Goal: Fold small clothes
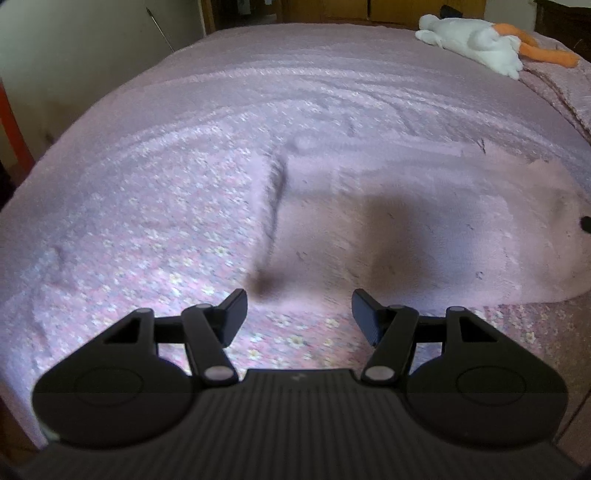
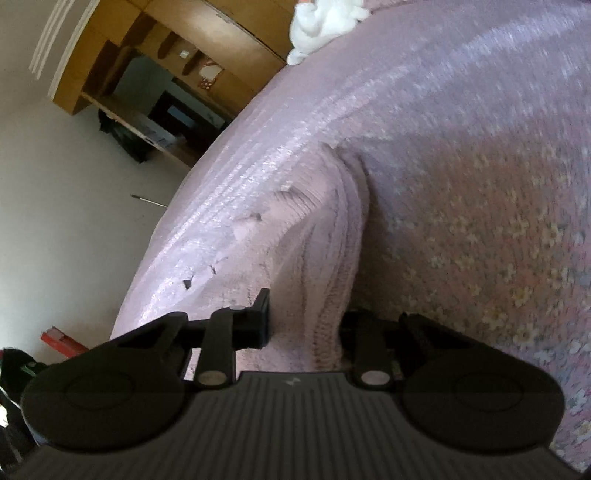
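Note:
A pale pink knit garment (image 1: 424, 229) lies on the floral pink bedspread (image 1: 147, 206), right of centre in the left wrist view. My left gripper (image 1: 299, 314) hovers open just short of the garment's near left corner, with nothing between its fingers. In the tilted right wrist view, the garment's ribbed edge (image 2: 332, 280) runs down between the fingers of my right gripper (image 2: 306, 325). This gripper is shut on the bunched cloth. Its left finger (image 2: 261, 317) shows, while cloth covers most of the right one.
A white and orange plush toy (image 1: 476, 40) lies at the far right of the bed, also visible as the plush toy (image 2: 325, 22). Wooden furniture (image 2: 147, 74) and a pale wall (image 2: 55, 221) stand beyond the bed's edge.

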`<state>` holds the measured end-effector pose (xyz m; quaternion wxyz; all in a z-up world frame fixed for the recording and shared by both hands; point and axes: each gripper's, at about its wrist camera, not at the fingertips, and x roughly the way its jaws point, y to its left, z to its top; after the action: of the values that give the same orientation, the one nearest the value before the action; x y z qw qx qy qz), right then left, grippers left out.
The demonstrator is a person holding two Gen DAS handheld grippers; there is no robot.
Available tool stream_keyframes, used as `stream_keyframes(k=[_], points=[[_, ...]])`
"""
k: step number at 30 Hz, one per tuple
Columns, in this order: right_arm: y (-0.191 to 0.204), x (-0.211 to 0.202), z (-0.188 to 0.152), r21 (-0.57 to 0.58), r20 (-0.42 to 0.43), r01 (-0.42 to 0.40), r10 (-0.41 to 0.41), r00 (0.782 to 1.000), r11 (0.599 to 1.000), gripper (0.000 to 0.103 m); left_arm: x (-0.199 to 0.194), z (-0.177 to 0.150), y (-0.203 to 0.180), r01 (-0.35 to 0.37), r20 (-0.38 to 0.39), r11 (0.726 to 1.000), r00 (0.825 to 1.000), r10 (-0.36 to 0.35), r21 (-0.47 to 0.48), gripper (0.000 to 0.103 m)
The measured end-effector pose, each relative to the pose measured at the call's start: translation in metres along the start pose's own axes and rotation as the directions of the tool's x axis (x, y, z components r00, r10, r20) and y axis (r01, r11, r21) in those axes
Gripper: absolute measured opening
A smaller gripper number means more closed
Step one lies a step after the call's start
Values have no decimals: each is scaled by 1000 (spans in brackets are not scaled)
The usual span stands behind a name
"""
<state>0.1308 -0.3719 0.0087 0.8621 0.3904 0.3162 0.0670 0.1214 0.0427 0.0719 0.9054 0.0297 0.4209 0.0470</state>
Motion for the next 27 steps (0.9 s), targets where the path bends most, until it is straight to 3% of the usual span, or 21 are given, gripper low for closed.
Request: stream_keyframes(k=[10, 21, 27], points=[[58, -10, 10, -134, 68, -65, 74, 995, 989, 23, 3, 11, 35, -27, -9, 999, 1000, 27, -40, 64], [150, 8, 4, -371, 8, -127, 140, 990, 920, 22, 7, 12, 72, -51, -17, 993, 999, 49, -104, 64], [196, 18, -10, -430, -42, -192, 193, 980, 882, 22, 7, 15, 85, -59, -8, 993, 998, 58, -100, 64]])
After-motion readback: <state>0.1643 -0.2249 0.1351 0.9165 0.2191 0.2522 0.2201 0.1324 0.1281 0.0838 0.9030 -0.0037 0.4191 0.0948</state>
